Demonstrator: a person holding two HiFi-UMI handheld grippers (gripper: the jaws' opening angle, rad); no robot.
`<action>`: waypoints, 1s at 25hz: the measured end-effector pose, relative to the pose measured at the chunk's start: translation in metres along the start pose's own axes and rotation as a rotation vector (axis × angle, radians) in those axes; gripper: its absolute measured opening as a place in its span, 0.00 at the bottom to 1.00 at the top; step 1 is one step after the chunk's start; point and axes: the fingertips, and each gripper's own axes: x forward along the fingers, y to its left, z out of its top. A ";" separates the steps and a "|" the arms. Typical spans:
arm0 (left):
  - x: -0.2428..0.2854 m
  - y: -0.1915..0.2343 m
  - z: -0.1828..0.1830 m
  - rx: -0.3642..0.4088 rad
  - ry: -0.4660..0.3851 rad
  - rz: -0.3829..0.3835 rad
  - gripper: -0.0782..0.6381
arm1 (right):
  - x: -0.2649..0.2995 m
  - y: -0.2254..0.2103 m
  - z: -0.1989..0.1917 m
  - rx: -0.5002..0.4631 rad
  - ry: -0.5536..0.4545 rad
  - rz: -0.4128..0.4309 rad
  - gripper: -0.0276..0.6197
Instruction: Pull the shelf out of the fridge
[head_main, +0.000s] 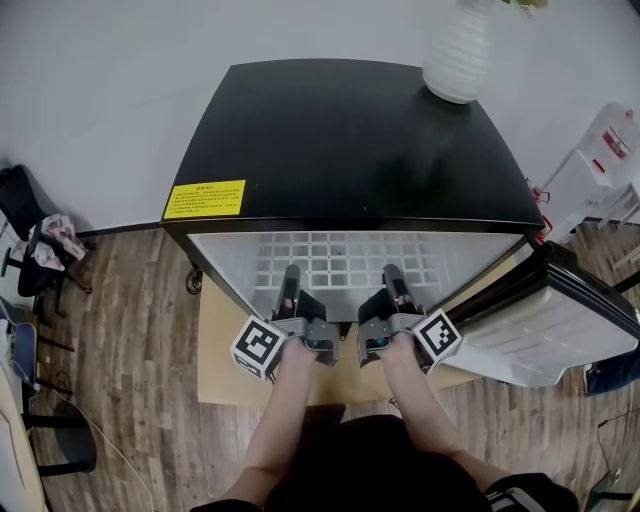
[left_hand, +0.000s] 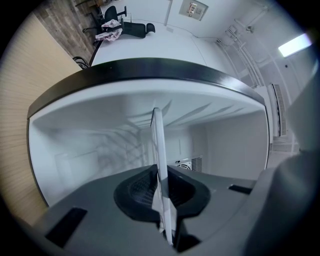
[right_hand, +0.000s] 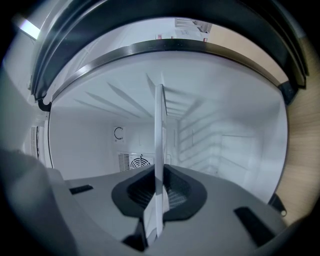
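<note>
Fridge: black cabinet (head_main: 350, 140) seen from above, door (head_main: 560, 320) swung wide open to the right side of head view.
Shelf: white grid (head_main: 340, 262), level, lying in the fridge opening w/ its front edge toward the person. How far out it sits: can't tell.
Left gripper: (head_main: 291, 288) at the shelf's front edge, left of centre, pointing into the fridge.
Left fingers: nearly together, clamped on the shelf edge. In left gripper view the shelf (left_hand: 156, 140) shows edge-on as a thin white strip running up from between the dark pads (left_hand: 137, 192), pads pressed on both faces; gripper (left_hand: 161, 195) holds nothing else.
Right gripper: (head_main: 393, 288) on the same front edge, right of centre, alongside the left one but apart from it.
Right fingers: also nearly closed, gripping the shelf. In right gripper view the strip (right_hand: 160, 125) sits squeezed between the pads (right_hand: 182, 192) of the gripper (right_hand: 159, 197).
Interior: white walls w/ moulded ribs; fan vent (right_hand: 131, 161) on the back wall, seen in both gripper views (left_hand: 189, 164).
On top of fridge: white ribbed jug (head_main: 460, 60) at back right corner, yellow label (head_main: 205, 199) at front left.
Under fridge: light wood board (head_main: 215, 350) on dark plank floor (head_main: 120, 330).
Far left: office chair (head_main: 30, 250) w/ a cloth draped on it.
</note>
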 end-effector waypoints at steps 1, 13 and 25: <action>-0.001 0.000 0.000 0.000 0.000 0.001 0.15 | -0.001 0.000 0.000 0.000 0.000 0.001 0.06; -0.008 0.000 -0.002 0.007 -0.005 0.005 0.15 | -0.008 0.001 -0.001 -0.018 0.008 -0.003 0.06; -0.016 -0.002 -0.004 0.001 -0.008 0.008 0.15 | -0.016 0.000 -0.003 0.026 0.011 -0.005 0.06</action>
